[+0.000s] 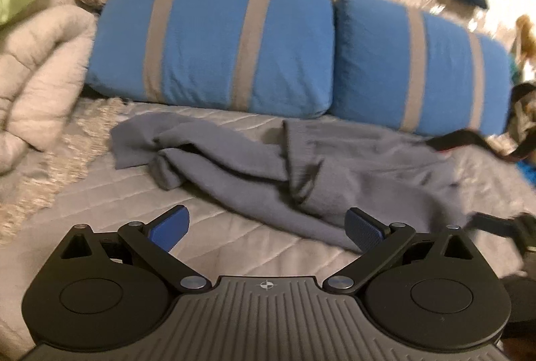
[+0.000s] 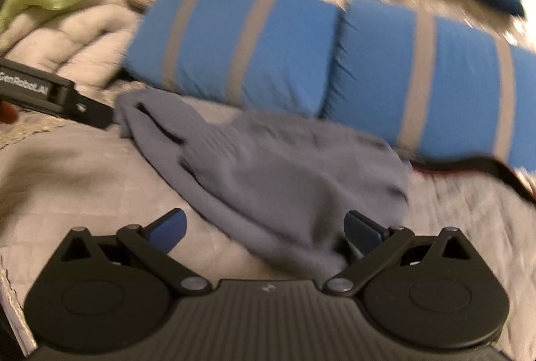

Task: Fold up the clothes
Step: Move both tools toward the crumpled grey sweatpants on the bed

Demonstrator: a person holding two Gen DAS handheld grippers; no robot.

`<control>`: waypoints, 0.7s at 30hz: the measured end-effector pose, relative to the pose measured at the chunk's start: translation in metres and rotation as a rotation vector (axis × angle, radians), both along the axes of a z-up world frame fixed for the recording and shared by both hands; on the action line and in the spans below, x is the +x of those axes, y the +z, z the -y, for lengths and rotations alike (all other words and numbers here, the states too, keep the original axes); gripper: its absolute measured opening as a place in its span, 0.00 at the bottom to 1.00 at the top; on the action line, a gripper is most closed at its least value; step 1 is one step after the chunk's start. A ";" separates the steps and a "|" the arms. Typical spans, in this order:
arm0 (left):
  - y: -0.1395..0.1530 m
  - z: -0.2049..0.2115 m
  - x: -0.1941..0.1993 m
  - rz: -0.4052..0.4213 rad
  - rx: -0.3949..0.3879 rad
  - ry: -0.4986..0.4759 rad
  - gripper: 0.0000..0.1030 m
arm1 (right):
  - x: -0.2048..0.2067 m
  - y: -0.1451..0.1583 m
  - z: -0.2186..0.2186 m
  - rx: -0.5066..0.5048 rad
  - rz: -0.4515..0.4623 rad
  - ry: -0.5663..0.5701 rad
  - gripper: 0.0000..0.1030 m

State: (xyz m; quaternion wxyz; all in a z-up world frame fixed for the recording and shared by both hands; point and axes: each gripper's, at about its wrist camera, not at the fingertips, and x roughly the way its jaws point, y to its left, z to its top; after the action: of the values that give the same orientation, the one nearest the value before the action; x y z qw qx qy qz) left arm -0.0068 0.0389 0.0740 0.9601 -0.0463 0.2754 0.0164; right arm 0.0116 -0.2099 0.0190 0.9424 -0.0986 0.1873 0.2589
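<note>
Crumpled grey knit garment [image 1: 301, 166] on quilted bed [image 1: 100, 193], long axis left-right, just ahead of both grippers. Left gripper [image 1: 267, 228] and right gripper [image 2: 264, 228] spread wide, empty (right seems nearer).

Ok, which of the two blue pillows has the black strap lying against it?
The blue grey-striped pillow on the right; the black strap runs along its lower right corner. The left blue pillow has only the crumpled grey garment before it.

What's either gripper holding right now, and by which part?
Nothing. The left gripper and right gripper are both open, empty between the fingers. The grey garment lies crumpled on the bed, ungripped.
</note>
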 end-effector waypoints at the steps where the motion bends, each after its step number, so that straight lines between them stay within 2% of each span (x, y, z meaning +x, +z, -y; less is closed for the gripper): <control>1: 0.000 -0.004 -0.001 0.008 -0.057 -0.022 0.98 | 0.003 0.003 -0.004 0.009 0.006 0.019 1.00; 3: 0.001 -0.012 -0.001 0.014 -0.162 -0.050 0.98 | 0.013 0.007 -0.011 0.026 -0.003 0.037 1.00; 5: 0.003 -0.017 -0.001 0.011 -0.202 -0.044 0.98 | 0.025 0.010 -0.020 0.030 -0.018 0.050 1.00; 9: 0.007 -0.017 -0.002 0.027 -0.154 -0.011 0.98 | 0.047 0.013 -0.036 -0.014 -0.034 0.076 1.00; 14: 0.007 -0.022 0.001 -0.002 -0.174 0.011 0.98 | 0.071 0.016 -0.055 -0.051 -0.063 0.100 1.00; 21: 0.008 -0.025 0.002 -0.008 -0.171 0.026 0.98 | 0.114 0.022 -0.073 -0.064 -0.150 0.162 0.97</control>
State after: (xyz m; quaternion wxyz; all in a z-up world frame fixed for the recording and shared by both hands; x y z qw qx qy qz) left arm -0.0049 0.0635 0.0823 0.9513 -0.1313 0.2788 0.0054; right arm 0.1256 -0.1369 0.0411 0.8980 -0.1240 0.2569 0.3349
